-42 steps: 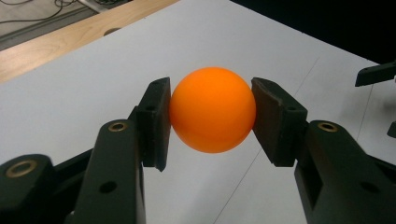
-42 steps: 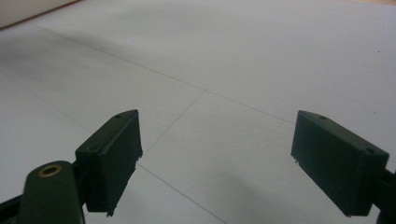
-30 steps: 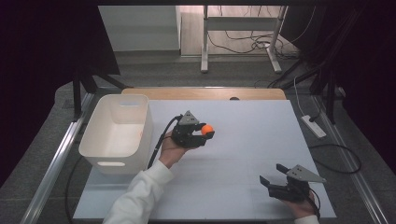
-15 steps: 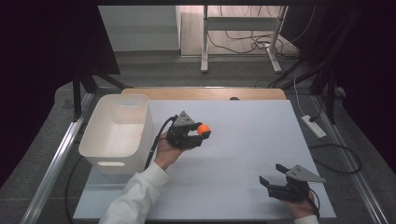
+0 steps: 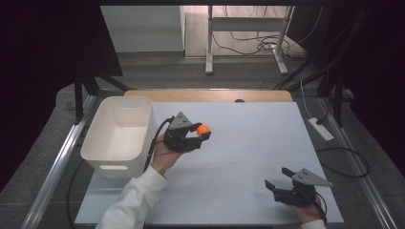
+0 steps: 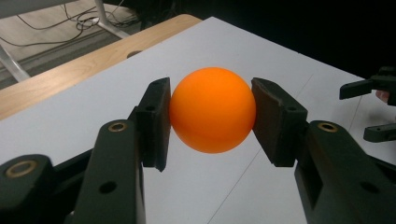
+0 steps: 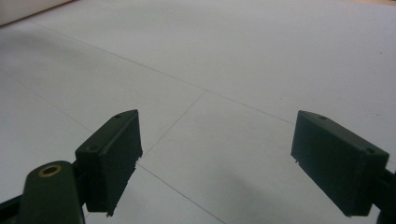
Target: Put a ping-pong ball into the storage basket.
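Ball sits clamped between left tool jaws; right tool gapes unladen.

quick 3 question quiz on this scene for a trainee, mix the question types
1. True or false: the left gripper holds the orange ball between its jaws.
2. Multiple choice: where is the white bin? A) at the left edge of the table, beside the left gripper B) under the right gripper C) on the floor
3. Fill in: the right gripper's jaws stand ____ with nothing between them.

Key
1. True: both pads touch the ball's sides in the left gripper view.
2. A
3. open, over bare table near the front right corner.
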`<state>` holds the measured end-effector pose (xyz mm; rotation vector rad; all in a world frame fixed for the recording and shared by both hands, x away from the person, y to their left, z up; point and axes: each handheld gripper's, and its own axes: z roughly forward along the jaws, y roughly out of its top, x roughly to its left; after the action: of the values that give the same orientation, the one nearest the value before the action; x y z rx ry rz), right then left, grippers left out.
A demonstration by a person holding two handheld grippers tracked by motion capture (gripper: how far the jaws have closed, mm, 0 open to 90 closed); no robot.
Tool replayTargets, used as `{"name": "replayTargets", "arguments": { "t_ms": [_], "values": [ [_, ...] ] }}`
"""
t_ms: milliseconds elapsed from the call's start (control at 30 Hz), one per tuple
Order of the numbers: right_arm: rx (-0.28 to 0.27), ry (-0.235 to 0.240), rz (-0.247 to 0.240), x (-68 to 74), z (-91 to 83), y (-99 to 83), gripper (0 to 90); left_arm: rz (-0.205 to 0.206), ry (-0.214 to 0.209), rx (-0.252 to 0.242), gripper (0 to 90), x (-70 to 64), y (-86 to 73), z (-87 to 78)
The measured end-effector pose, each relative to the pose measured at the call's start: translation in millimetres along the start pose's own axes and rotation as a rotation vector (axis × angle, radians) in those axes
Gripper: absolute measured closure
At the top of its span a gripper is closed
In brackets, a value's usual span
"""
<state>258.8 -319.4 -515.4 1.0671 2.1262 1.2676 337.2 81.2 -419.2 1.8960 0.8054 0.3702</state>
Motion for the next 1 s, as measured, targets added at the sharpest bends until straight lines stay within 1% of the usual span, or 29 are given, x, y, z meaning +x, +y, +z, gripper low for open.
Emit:
{"name": "replayTargets", "arguments": {
  "t_ms": [200,300,667,1000],
  "values": [
    [-0.001,0.002,0.002,0.1,0.6,0.0,15.9,0.002,0.011,-0.007,50.4,3.4,1.7,-7.7],
    [-0.001,0.002,0.002,0.0,0.6,0.0,15.9,-0.002,0.016,-0.018,50.4,4.6,2.6,-11.6],
    [-0.001,0.002,0.003,-0.1,0.8,0.3,15.9,0.005,0.04,-0.052,50.4,8.2,11.4,-28.7],
    [-0.001,-0.005,0.004,-0.8,0.5,0.3,15.9,-0.005,0.055,-0.068,50.4,15.0,19.0,-38.9]
  ]
}}
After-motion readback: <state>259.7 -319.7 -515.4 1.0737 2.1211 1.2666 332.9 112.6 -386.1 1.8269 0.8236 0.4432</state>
